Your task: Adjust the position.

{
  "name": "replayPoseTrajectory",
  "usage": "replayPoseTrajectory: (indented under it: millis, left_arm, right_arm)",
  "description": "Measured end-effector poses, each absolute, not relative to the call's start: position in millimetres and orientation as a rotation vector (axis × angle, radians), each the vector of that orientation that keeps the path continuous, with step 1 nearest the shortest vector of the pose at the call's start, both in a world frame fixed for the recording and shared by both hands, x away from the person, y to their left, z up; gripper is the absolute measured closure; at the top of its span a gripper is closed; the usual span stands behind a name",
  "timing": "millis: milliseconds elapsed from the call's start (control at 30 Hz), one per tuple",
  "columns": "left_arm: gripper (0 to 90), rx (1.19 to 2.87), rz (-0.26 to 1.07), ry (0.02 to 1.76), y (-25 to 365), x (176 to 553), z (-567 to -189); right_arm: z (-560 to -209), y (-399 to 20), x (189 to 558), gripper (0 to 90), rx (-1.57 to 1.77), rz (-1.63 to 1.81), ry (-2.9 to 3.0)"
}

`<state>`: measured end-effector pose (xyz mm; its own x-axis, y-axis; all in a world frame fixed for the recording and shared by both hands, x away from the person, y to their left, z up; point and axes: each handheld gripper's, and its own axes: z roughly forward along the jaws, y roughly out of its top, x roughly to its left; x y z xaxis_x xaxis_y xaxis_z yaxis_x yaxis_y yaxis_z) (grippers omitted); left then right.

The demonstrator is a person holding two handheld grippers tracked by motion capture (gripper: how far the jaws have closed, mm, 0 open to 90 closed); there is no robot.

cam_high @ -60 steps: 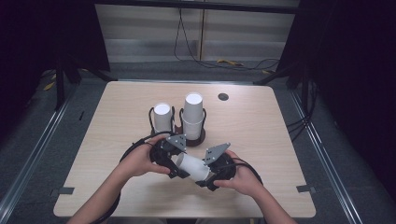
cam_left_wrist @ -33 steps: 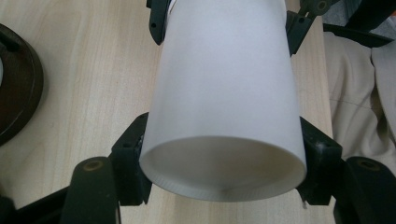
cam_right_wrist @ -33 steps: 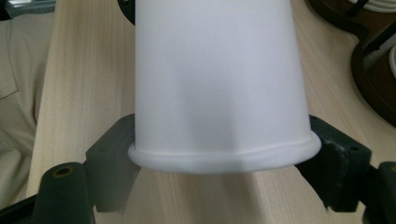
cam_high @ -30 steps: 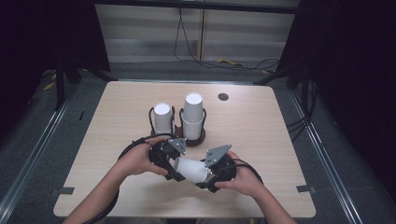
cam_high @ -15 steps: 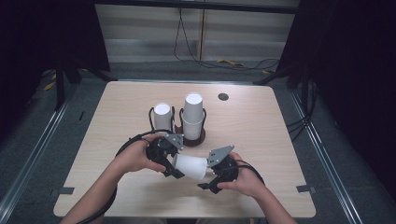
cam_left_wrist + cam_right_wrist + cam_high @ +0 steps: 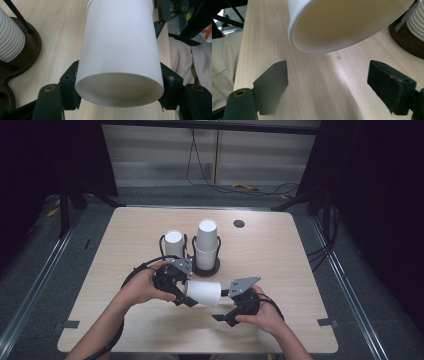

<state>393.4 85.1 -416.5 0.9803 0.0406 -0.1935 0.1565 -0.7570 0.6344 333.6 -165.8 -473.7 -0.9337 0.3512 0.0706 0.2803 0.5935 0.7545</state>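
High view, left to right. Left gripper (image 6: 186, 296) sits at about 7 o'clock of the counter (image 6: 280, 250), in the person's left hand (image 6: 142, 287). Its jaws are clamped on a white paper cup (image 6: 204, 292), which lies on its side above the counter, rim end toward 3 o'clock. In the left gripper view the pads press both flanks of the cup (image 6: 120, 55) near its base end.

At 12 o'clock from the held cup: a dark wooden holder (image 6: 206, 266) with wire uprights carries two stacks of white ribbed cups, the shorter stack (image 6: 173, 242) at the left, the taller stack (image 6: 207, 242) just beside it at the right. A small dark round disc (image 6: 239, 223) lies on the counter at 1 o'clock.

Right gripper (image 6: 227, 306) at about 5 o'clock, in the right hand (image 6: 265, 315); jaws wide, nothing between them. In the right gripper view the cup's open rim (image 6: 342, 25) hangs ahead of the pads, apart from them.

No brand, label or writing legible on any cup or gripper.
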Motion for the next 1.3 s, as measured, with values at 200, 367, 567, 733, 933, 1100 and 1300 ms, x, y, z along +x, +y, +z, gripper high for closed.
replayPoseTrajectory:
  millis: [200, 367, 567, 733, 933, 1100, 1300]
  left_arm:
    - [33.8, 2.410, -0.221, 0.146, 85.5, 393.8, -416.4]
    - [33.8, 2.402, -0.224, 0.141, 84.4, 393.7, -415.4]
    - [33.8, 2.382, -0.222, 0.157, 85.5, 393.9, -412.6]
    - [33.8, 2.367, -0.221, 0.175, 86.5, 393.5, -413.2]
    - [33.8, 2.355, -0.224, 0.178, 87.5, 392.9, -415.4]
    - [33.8, 2.335, -0.229, 0.179, 87.2, 393.0, -416.9]
    - [33.7, 2.334, -0.239, 0.192, 85.1, 391.8, -419.3]
  right_arm:
    - [-477.2, -168.3, 332.8, 16.8, 0.567, 1.304, 2.705]
    - [-477.1, -172.0, 332.3, 16.8, 0.583, 1.342, 2.669]
    - [-475.0, -175.0, 332.4, 16.7, 0.599, 1.387, 2.627]
    - [-474.7, -174.3, 331.6, 16.7, 0.598, 1.398, 2.618]
    - [-473.0, -176.8, 332.9, 16.8, 0.613, 1.438, 2.581]
    - [-469.0, -177.0, 333.2, 16.7, 0.613, 1.450, 2.564]
    - [-467.6, -177.1, 333.5, 16.7, 0.610, 1.456, 2.558]
